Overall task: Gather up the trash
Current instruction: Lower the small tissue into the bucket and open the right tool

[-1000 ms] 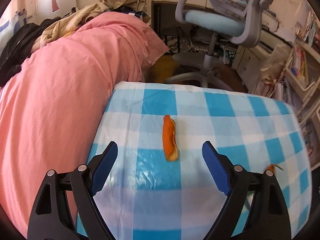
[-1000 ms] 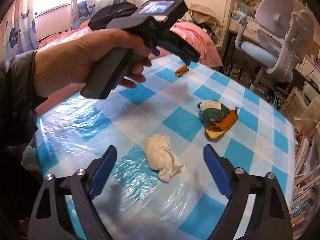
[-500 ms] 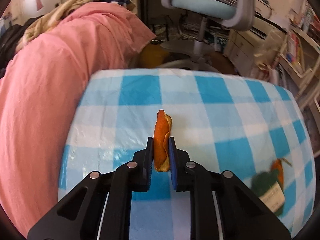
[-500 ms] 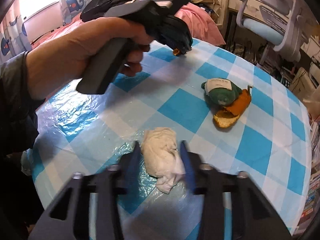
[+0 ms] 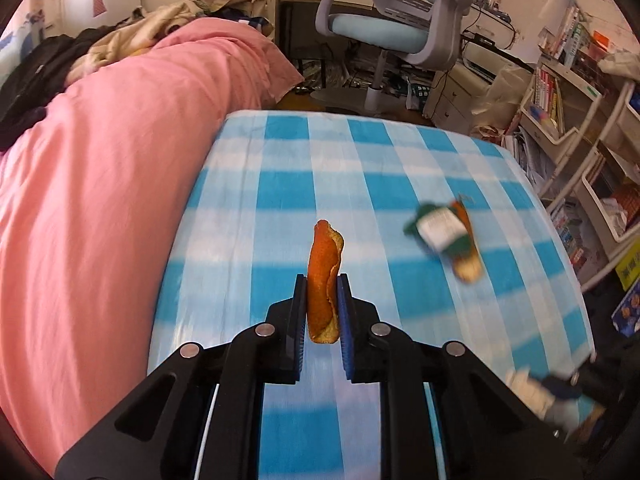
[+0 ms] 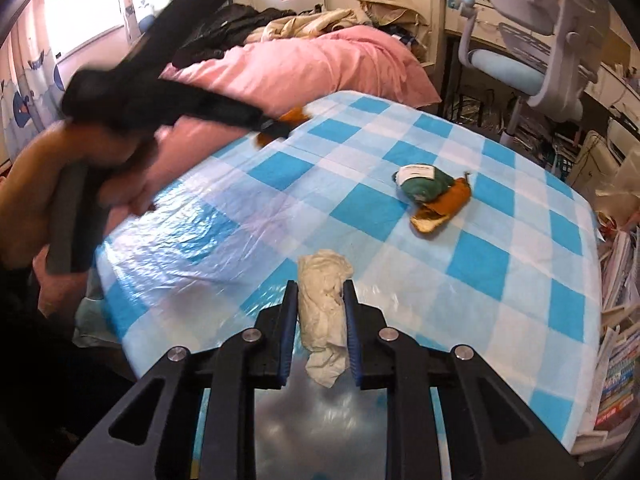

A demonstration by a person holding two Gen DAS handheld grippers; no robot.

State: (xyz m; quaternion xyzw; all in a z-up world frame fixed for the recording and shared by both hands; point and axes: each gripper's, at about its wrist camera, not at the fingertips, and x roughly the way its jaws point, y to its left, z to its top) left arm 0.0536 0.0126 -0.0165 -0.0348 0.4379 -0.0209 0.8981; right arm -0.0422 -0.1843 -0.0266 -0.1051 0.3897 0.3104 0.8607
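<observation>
My left gripper (image 5: 322, 280) is shut on a curled orange peel (image 5: 325, 248), held upright above the blue-checked table (image 5: 400, 184). In the right wrist view that gripper (image 6: 276, 126) is a blur at the table's far left edge, with the peel (image 6: 294, 114) at its tip. My right gripper (image 6: 320, 286) holds a crumpled white tissue (image 6: 323, 312) near the front edge; its jaws are still closing and the pads press on the tissue. A green wrapper (image 6: 424, 182) lies on a second orange peel (image 6: 440, 208) at mid-table.
A bed with a pink cover (image 5: 100, 180) runs along the table's left side. A blue-and-grey office chair (image 5: 400, 28) stands beyond the far edge. Crowded shelves (image 5: 560, 100) line the right. A clear plastic film covers the tablecloth (image 6: 180, 232).
Both grippers went from wide open to closed, the left on the orange peel, the right on the tissue. The left one has lifted the peel and swung left; the tissue is slightly raised.
</observation>
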